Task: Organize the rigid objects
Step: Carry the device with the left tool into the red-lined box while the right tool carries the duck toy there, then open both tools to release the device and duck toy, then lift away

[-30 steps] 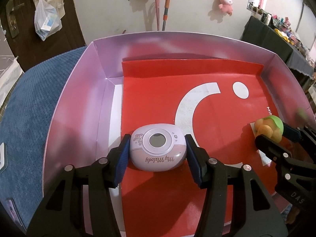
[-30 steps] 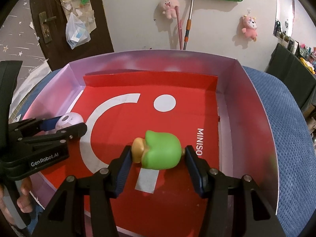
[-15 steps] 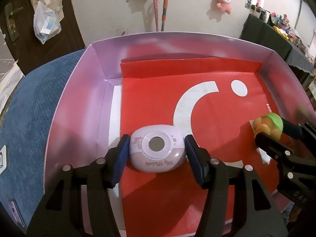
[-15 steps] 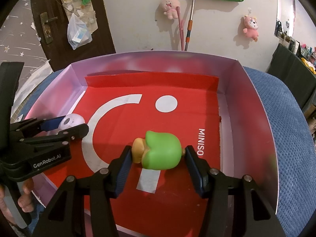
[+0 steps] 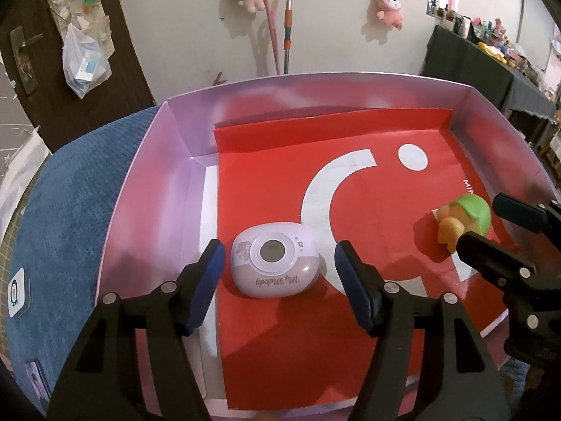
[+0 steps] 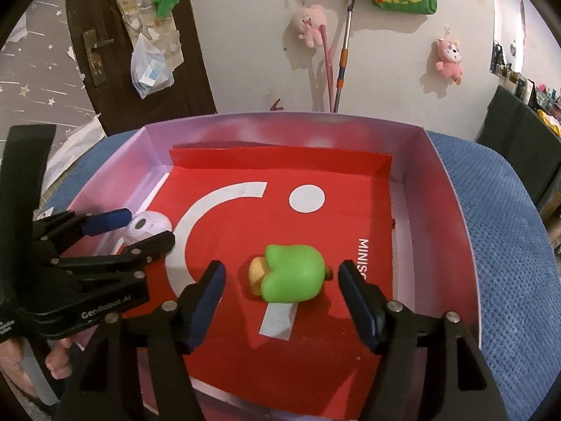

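Observation:
A lilac toy camera [image 5: 275,263] marked "My Melody" lies on the red liner of a shallow purple box [image 5: 147,189]. My left gripper [image 5: 277,256] straddles it, its jaws opening, with a gap on each side of the toy. A green and yellow toy figure [image 6: 292,273] lies on the same liner further right. Around it stands my right gripper [image 6: 280,273], jaws also opening, with its pads clear of the figure. Each gripper shows in the other's view: the right gripper [image 5: 491,224] at the right edge, the left gripper [image 6: 140,226] at the left edge.
The box sits on a blue textured cushion [image 6: 508,245]. A small white device [image 5: 17,293] lies on the cushion left of the box. Behind are a dark door [image 6: 115,35], plush toys and mop handles [image 6: 342,52] against the wall. A person's fingers [image 6: 56,361] hold the left gripper.
Both grippers have spread their jaws and let go: the pads that pressed on the toy camera and on the green figure now stand apart from them. Both toys rest on the liner.

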A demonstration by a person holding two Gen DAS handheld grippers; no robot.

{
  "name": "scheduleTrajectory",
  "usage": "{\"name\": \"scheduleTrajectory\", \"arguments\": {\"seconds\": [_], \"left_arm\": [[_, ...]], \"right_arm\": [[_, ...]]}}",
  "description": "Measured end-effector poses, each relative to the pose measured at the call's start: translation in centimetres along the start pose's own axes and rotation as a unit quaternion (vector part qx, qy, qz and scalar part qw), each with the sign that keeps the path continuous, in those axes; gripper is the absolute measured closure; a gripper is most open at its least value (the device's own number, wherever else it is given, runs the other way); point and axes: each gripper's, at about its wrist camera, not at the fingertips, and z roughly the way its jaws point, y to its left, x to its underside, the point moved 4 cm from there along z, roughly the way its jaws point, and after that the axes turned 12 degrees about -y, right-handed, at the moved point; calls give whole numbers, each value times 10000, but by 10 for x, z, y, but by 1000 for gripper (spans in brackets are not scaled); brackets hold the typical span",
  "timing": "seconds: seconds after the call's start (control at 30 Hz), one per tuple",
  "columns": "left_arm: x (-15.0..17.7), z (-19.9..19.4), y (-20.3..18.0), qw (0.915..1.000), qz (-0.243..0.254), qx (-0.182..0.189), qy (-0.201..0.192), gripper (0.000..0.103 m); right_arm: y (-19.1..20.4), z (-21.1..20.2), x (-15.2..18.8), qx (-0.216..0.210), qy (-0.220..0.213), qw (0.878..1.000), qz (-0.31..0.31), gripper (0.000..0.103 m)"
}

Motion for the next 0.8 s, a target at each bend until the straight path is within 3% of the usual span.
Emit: {"name": "scheduleTrajectory", "arguments": {"seconds": [0.4, 0.53, 0.8], "left_arm": [[0, -28, 1, 9996, -76, 102, -239, 26], [1, -36, 5, 9992, -187, 108, -346, 9], [1, -52, 10, 9980, -301, 152, -534, 3]], "right_arm": [[5, -33, -7, -264, -323, 9990, 161, 25], [7, -46, -9, -352, -467, 9981, 193, 22], [9, -62, -10, -421, -675, 9965, 242, 17]]}}
